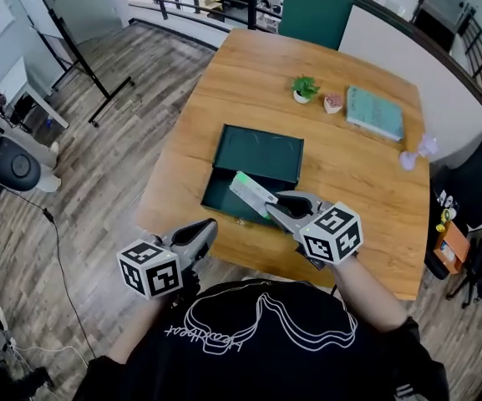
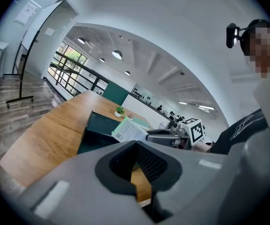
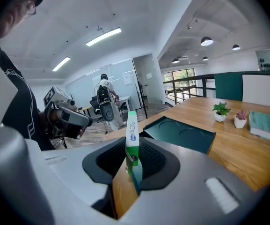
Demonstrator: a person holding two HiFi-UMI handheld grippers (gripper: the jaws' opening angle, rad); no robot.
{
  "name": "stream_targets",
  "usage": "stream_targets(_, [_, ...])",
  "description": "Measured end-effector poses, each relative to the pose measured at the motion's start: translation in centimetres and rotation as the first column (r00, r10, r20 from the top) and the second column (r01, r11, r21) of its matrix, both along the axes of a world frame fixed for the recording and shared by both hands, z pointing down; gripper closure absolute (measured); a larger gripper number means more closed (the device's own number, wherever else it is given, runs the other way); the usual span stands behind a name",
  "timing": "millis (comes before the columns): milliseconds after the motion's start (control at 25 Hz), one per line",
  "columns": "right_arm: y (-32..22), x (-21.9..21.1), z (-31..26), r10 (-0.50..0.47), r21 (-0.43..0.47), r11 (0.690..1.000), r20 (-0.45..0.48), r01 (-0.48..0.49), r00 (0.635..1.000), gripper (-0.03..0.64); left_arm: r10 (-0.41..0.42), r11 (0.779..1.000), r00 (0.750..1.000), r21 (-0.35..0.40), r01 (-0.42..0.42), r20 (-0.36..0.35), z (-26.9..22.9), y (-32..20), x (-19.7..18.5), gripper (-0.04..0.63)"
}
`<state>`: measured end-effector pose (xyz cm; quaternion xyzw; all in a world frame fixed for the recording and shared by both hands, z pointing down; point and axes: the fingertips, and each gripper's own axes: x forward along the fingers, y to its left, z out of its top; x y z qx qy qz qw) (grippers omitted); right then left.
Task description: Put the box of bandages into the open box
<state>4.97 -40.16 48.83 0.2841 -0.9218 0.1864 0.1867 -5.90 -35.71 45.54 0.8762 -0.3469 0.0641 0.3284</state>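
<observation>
We hold the box of bandages [image 1: 251,192] clamped on its thin edges in our right tongs [image 1: 281,207], tilted over the near half of the dark green open box [image 1: 261,153] on the worktop [image 1: 357,174]. Our left tongs [image 1: 200,234] are pressed together on nothing, at the worktop's near edge, apart from both boxes.

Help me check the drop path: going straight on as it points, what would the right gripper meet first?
Probably the open box: the right gripper, shut on the box of bandages, points across its dark tray. Height is unclear, so it might pass above.
</observation>
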Motion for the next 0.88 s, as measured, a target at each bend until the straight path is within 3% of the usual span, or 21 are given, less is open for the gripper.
stream_targets(560, [-2.1, -1.2, 7.1, 0.006, 0.043, 0.999, -0.307, 0.008, 0.952, 0.505, -0.015, 0.999, 1.000, -0.043, 0.016, 0.025, 0.9, 0.3, -3.1, 0.595])
stream_targets(880, [-2.2, -1.4, 9.7, 0.041, 0.026, 0.999, -0.391, -0.033, 0.919, 0.505, 0.025, 0.998, 0.999, -0.063, -0.023, 0.032, -0.7, 0.6, -4.6, 0.595])
